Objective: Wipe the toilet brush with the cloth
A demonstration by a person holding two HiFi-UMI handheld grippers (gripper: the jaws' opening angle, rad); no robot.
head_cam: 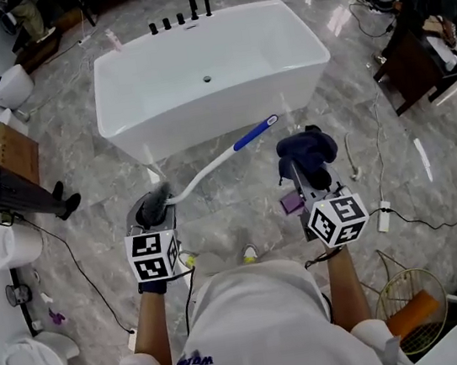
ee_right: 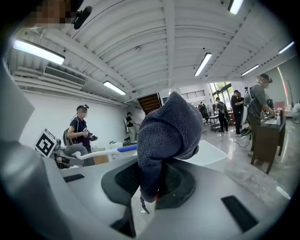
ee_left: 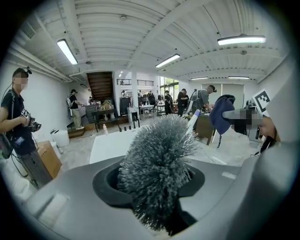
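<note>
While both tools hang above the floor in front of the white bathtub (head_cam: 161,126), the deciding relation is where the brush handle lies from the cloth.

- Left gripper (head_cam: 153,212): jaws clamped on the toilet brush (head_cam: 209,168) at its grey bristle head (ee_left: 157,168), which fills the space between the jaws in the left gripper view.
- Long axis: in the head view the white handle (ee_right: 105,153) runs from the left gripper diagonally up and to the right, ending in a blue grip (head_cam: 257,132).
- Right gripper (head_cam: 304,176): jaws pressed together on a bunched dark-blue cloth (head_cam: 307,149), which stands up above the pinch in the right gripper view.
- The blue grip sits just to the left of the cloth and a little higher in the head view; near, not touching as far as I can tell.
- The right gripper is nearer the handle's free end; the bristle end is well apart from the cloth.

Judgement: the cloth needs to come across to its left to meet the handle, then travel along the diagonal.
</note>
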